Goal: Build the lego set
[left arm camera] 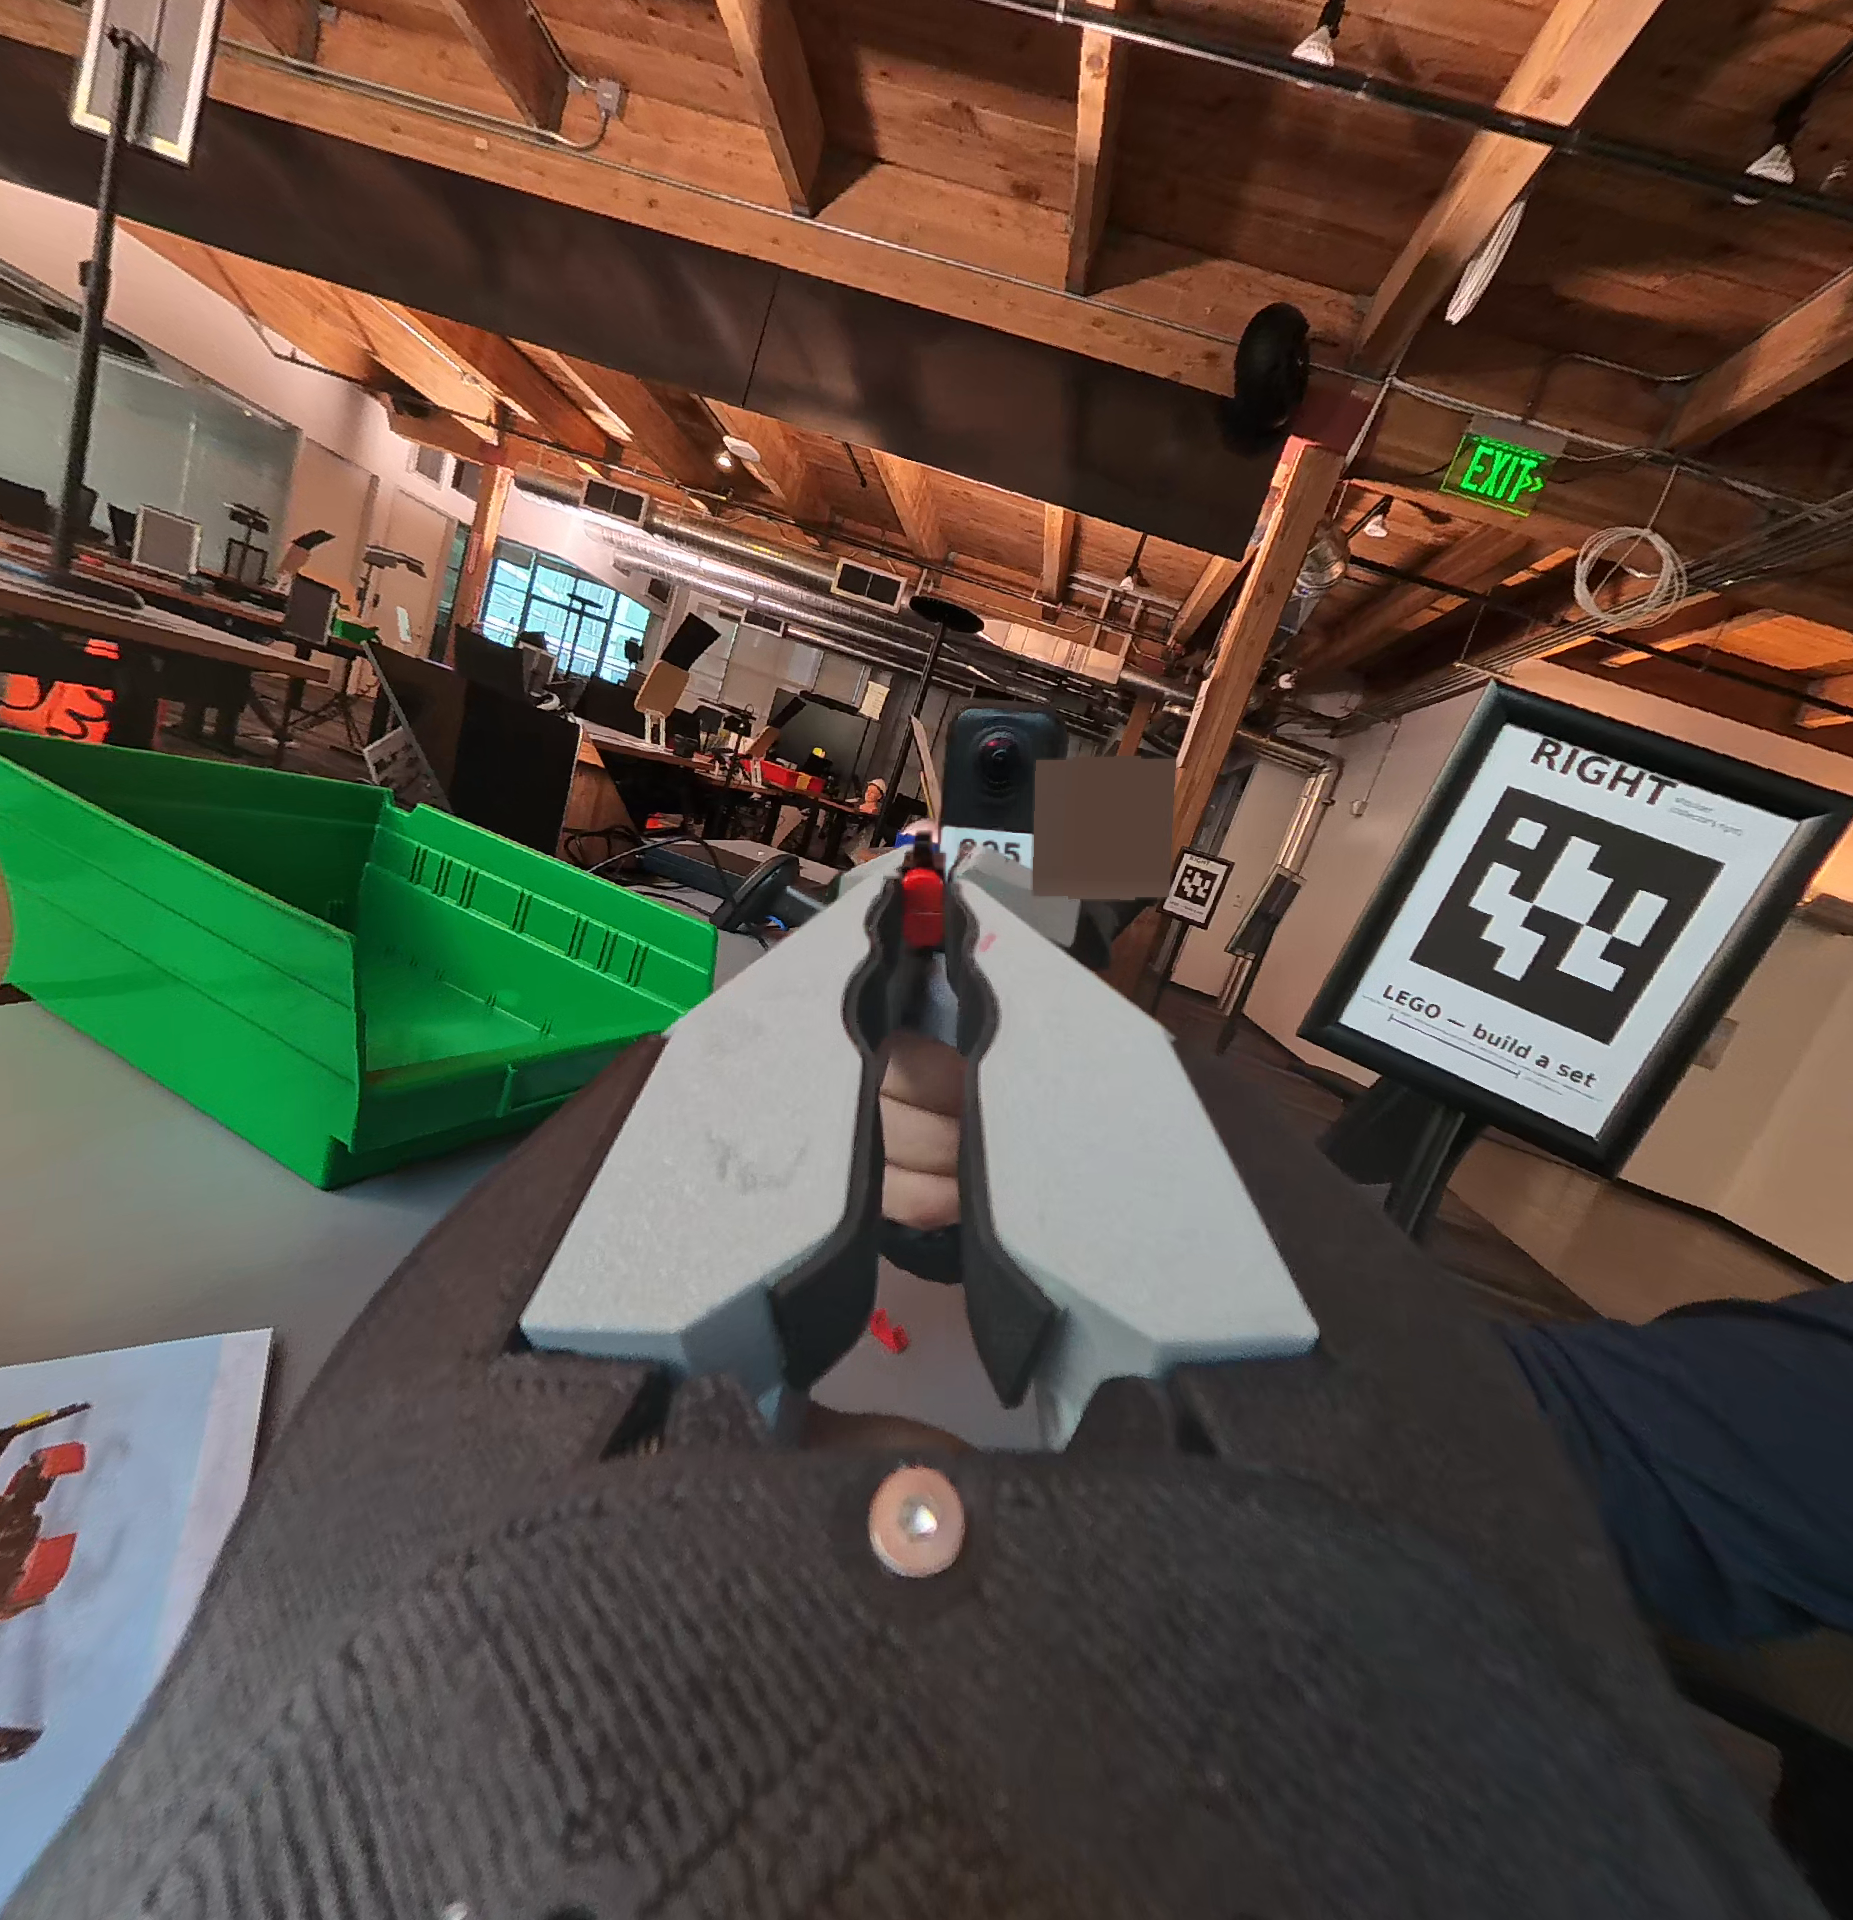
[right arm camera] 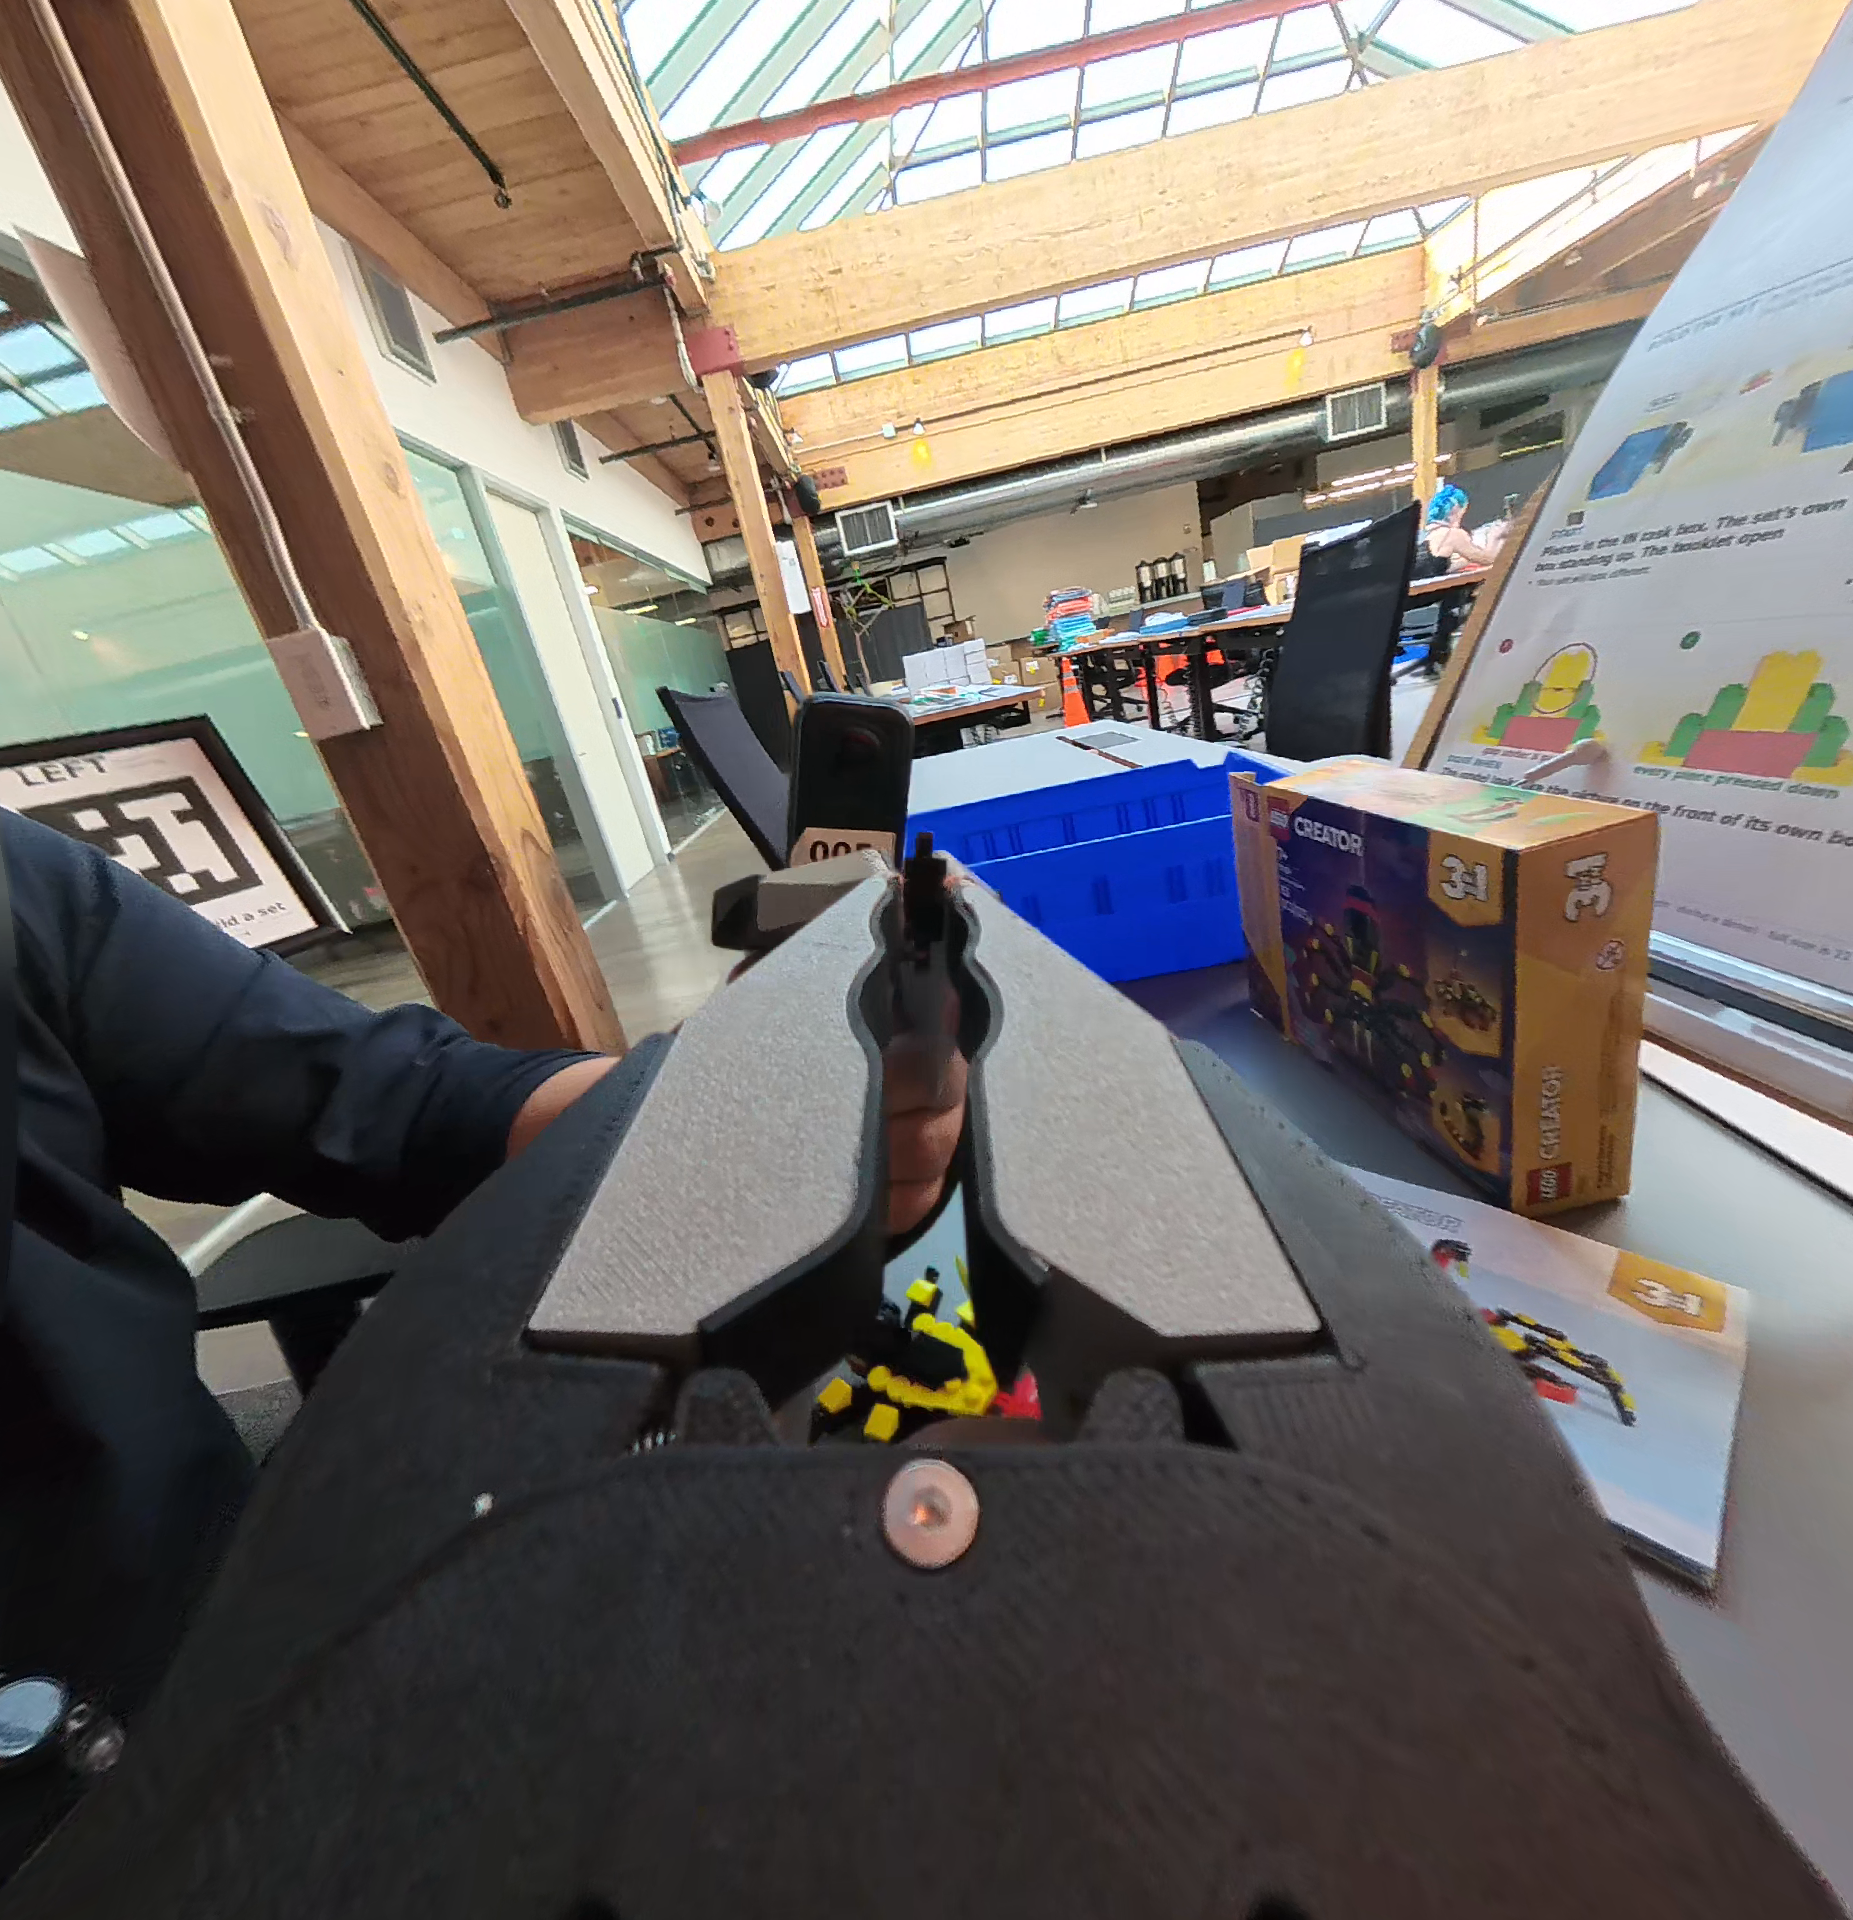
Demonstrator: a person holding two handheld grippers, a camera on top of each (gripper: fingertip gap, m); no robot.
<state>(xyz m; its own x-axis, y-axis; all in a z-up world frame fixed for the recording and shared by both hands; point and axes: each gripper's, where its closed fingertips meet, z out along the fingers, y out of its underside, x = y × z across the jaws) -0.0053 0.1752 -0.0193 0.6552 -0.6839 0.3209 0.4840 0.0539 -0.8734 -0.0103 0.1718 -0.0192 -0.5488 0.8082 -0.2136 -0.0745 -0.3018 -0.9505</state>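
My left gripper (left arm camera: 924, 906) is shut on a small red piece (left arm camera: 922, 912) that has a black part on top. The pads press it from both sides. My right gripper (right arm camera: 922, 909) is shut on a small black piece (right arm camera: 922, 896) with a peg that sticks up past the fingertips. The two grippers face each other, tips nearly meeting. The right gripper's grey fingertips (left arm camera: 1010, 883) show just behind the red piece in the left wrist view. The left gripper's fingers (right arm camera: 787, 896) show just left of the black piece in the right wrist view.
A green bin (left arm camera: 330, 935) lies at the left and a blue bin (right arm camera: 1098, 883) behind the tips. A set box (right arm camera: 1441, 987), a booklet (right arm camera: 1587, 1382), an instruction board (right arm camera: 1711, 623) and a framed marker sign (left arm camera: 1566, 914) stand nearby. Yellow and black pieces (right arm camera: 922, 1371) lie below. The tips of both grippers are at nearly the same place.
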